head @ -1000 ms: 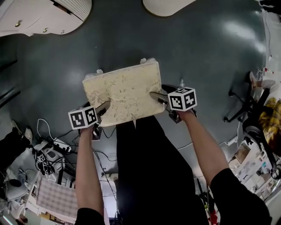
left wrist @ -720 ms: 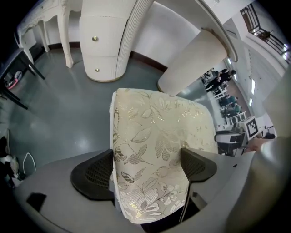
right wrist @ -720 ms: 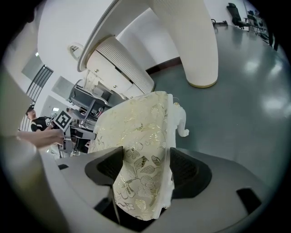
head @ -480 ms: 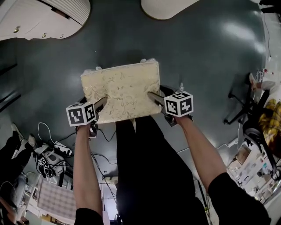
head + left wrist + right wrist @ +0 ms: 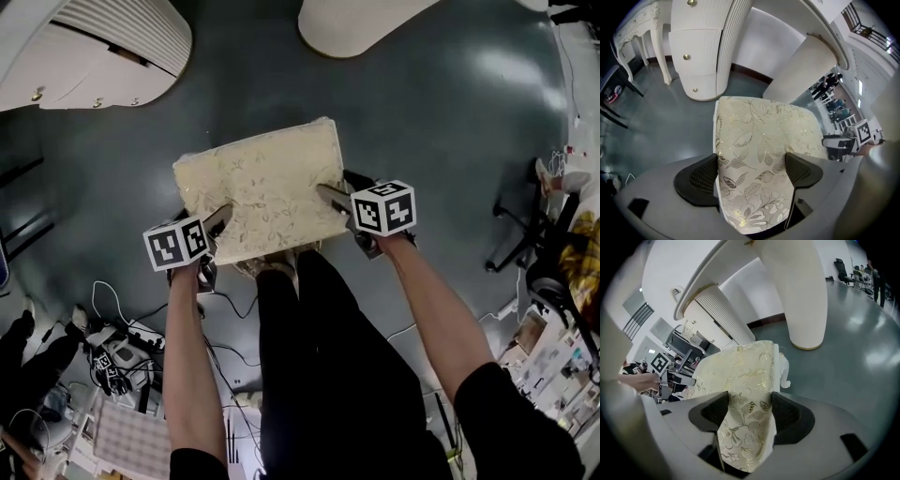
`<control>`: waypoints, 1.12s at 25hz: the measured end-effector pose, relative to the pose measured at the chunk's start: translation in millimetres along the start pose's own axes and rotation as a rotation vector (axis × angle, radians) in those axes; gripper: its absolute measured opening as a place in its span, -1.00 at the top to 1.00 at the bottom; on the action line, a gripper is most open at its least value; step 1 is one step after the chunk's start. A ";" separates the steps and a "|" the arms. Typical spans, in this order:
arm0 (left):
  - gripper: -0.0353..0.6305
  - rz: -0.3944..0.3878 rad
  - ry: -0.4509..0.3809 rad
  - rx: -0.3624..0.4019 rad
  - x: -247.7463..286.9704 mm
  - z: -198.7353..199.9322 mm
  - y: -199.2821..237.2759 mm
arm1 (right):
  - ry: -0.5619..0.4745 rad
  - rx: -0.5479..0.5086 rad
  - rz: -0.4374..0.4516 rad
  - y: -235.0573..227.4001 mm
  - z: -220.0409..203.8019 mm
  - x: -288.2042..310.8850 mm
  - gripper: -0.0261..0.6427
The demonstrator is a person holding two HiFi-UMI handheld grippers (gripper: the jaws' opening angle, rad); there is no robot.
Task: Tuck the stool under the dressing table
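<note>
left gripper clamps stool | right gripper clamps opposite edge

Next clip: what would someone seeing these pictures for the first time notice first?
The cream stool with its gold leaf pattern fills the middle of the head view. It is gripped at its near cushion edge by the left tongs and the right tongs, each shut on the fabric. Beyond it, at the top of the view, stand the white ribbed pedestals of the dressing table.

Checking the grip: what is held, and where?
The stool, by its padded top: the left gripper clamps its left edge, the right gripper its right edge.
</note>
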State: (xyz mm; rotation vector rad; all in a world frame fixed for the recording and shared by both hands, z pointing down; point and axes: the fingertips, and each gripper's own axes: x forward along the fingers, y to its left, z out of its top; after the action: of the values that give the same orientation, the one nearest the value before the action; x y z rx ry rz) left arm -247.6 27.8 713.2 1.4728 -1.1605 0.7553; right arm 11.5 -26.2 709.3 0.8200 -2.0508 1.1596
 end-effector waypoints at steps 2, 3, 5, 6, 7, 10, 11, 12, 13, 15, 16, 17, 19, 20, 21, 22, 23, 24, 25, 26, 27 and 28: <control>-0.47 0.001 -0.007 0.002 -1.9 3.5 0.4 | -0.008 -0.010 0.001 1.1 4.5 -0.3 0.05; -0.47 0.001 -0.010 0.007 -2.5 6.9 0.4 | -0.016 -0.011 0.002 1.2 7.1 -0.5 0.05; -0.47 -0.001 -0.021 0.022 -0.3 23.4 1.9 | -0.038 -0.006 0.000 -2.0 19.0 1.7 0.05; -0.47 -0.001 -0.028 0.032 1.7 35.7 3.6 | -0.051 -0.003 -0.003 -4.4 28.2 4.5 0.05; -0.47 0.001 -0.036 0.041 3.5 48.0 5.9 | -0.064 0.001 -0.007 -6.3 37.9 7.8 0.05; -0.47 0.008 -0.043 0.062 4.8 73.4 11.3 | -0.090 0.009 -0.019 -7.2 58.6 14.8 0.05; -0.47 0.010 -0.043 0.066 4.7 78.6 11.8 | -0.095 0.012 -0.022 -7.5 62.9 15.6 0.05; -0.47 0.011 -0.043 0.069 5.1 83.1 11.7 | -0.098 0.013 -0.025 -8.3 66.7 16.2 0.06; -0.46 0.012 -0.044 0.069 5.8 86.8 11.6 | -0.100 0.012 -0.026 -9.6 70.4 17.0 0.05; -0.46 0.013 -0.042 0.065 8.3 91.6 12.2 | -0.102 0.006 -0.027 -12.5 76.3 19.7 0.06; -0.46 0.012 -0.041 0.061 9.4 92.6 12.9 | -0.103 0.002 -0.026 -13.7 78.3 21.3 0.06; -0.46 0.011 -0.043 0.057 10.1 93.3 13.3 | -0.106 -0.001 -0.024 -14.7 80.1 22.5 0.06; -0.46 0.010 -0.057 0.049 11.2 97.6 12.8 | -0.123 -0.005 -0.026 -17.4 86.2 23.0 0.06; -0.46 0.010 -0.068 0.046 11.9 102.0 12.3 | -0.135 -0.008 -0.030 -19.2 91.5 23.1 0.06; -0.47 0.009 -0.080 0.042 12.4 107.0 12.2 | -0.147 -0.011 -0.034 -20.6 97.6 23.5 0.06; -0.46 0.010 -0.091 0.037 12.0 111.4 12.9 | -0.157 -0.013 -0.035 -21.0 103.5 24.2 0.06; -0.47 0.012 -0.103 0.032 10.6 115.6 14.4 | -0.167 -0.014 -0.033 -20.5 108.9 25.3 0.06; -0.47 0.015 -0.117 0.028 8.8 120.1 15.9 | -0.177 -0.013 -0.030 -19.8 114.2 26.5 0.06; -0.46 0.018 -0.132 0.027 7.4 125.0 16.3 | -0.190 -0.010 -0.028 -19.8 119.1 26.8 0.06; -0.46 0.018 -0.144 0.028 6.3 129.5 15.0 | -0.203 -0.006 -0.028 -20.6 122.9 25.2 0.06; -0.46 0.014 -0.154 0.031 5.3 133.8 12.5 | -0.217 0.000 -0.033 -21.8 126.1 22.0 0.06; -0.46 0.009 -0.161 0.034 4.2 138.2 10.0 | -0.229 0.003 -0.040 -22.6 129.6 18.5 0.06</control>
State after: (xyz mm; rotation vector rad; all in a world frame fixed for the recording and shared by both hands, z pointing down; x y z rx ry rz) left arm -273.0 -106.1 688.0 1.5814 -1.2813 0.6748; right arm -11.0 -154.2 681.5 1.0317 -2.2054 1.0895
